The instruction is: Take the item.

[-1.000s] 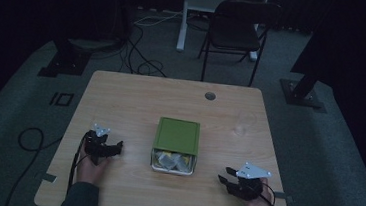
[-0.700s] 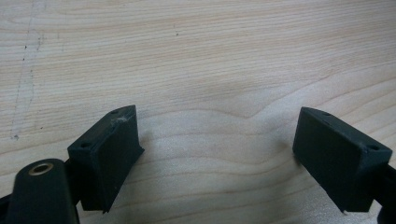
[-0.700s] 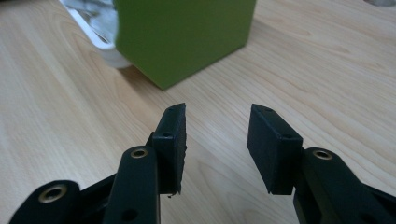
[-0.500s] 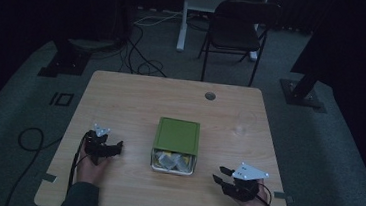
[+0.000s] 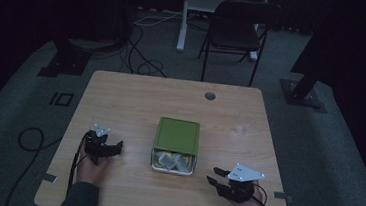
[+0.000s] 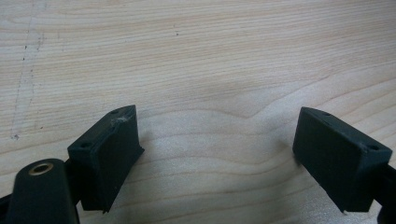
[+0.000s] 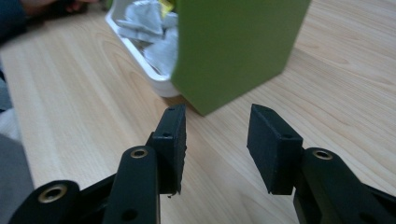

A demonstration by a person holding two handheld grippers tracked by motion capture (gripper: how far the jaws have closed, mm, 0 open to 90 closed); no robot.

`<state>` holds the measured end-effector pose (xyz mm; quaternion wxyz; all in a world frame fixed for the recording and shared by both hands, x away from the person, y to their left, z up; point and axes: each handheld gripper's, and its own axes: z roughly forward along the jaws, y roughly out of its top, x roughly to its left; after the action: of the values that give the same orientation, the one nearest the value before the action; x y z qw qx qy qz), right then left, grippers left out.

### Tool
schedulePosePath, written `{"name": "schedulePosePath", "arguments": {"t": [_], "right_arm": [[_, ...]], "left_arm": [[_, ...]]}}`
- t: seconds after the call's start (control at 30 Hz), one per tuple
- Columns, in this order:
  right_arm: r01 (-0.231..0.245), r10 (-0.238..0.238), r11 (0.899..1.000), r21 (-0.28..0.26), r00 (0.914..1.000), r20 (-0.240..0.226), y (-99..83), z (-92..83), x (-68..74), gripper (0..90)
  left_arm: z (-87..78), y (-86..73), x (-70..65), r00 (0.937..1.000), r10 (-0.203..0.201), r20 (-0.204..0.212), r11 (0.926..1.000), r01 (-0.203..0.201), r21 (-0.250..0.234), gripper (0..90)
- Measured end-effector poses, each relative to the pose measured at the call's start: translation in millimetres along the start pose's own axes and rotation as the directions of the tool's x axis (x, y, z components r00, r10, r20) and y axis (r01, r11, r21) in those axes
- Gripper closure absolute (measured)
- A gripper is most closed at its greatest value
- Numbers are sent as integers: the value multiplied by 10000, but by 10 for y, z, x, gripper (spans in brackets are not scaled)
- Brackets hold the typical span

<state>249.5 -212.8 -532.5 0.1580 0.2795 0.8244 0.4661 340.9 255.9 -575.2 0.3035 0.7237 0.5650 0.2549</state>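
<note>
A green box (image 5: 176, 135) lies on its side mid-table, its open end toward the person. A white inner tray (image 5: 154, 161) in that end holds several pale sachets (image 5: 172, 160). My left gripper (image 5: 116, 147) rests left of the box, its jaws open wide over bare wood in the left gripper view (image 6: 217, 114). My right gripper (image 5: 213, 176) sits at the front right and points left toward the box. Its jaws are open and empty (image 7: 217, 109), just short of the green box (image 7: 233, 46) and the white tray (image 7: 140, 58).
The wooden table (image 5: 136, 99) has a round cable hole (image 5: 210, 96) near its far edge. Behind the table stand a dark chair (image 5: 237, 32) and a white desk leg (image 5: 184, 18). Cables (image 5: 139, 59) lie on the floor at the back left.
My right gripper has shifted a little to the left, closer to the box. The left gripper and the box have stayed put.
</note>
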Motion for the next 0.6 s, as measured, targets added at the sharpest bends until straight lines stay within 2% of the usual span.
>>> {"name": "schedulePosePath", "arguments": {"t": [0.1, 0.33, 0.57, 0.6], "right_arm": [[31, -32, 10000, -43, 9999, -105, 18, 13, 26, 573], [276, -286, 9995, -144, 9967, -756, 115, 115, 140, 602], [437, -458, 9988, -236, 9939, -1004, 169, 154, 197, 606], [529, -562, 9981, -319, 9917, -1152, 202, 190, 230, 612]], "left_arm": [[0, 0, 0, 10000, -1, -3, 10000, 1, 0, 156], [-1, -1, -2, 10000, -8, -21, 10000, 8, 10, 156], [-1, -1, -2, 10000, -11, -22, 10000, 11, 10, 156], [-2, -1, -2, 10000, -11, -21, 10000, 11, 11, 156]]}}
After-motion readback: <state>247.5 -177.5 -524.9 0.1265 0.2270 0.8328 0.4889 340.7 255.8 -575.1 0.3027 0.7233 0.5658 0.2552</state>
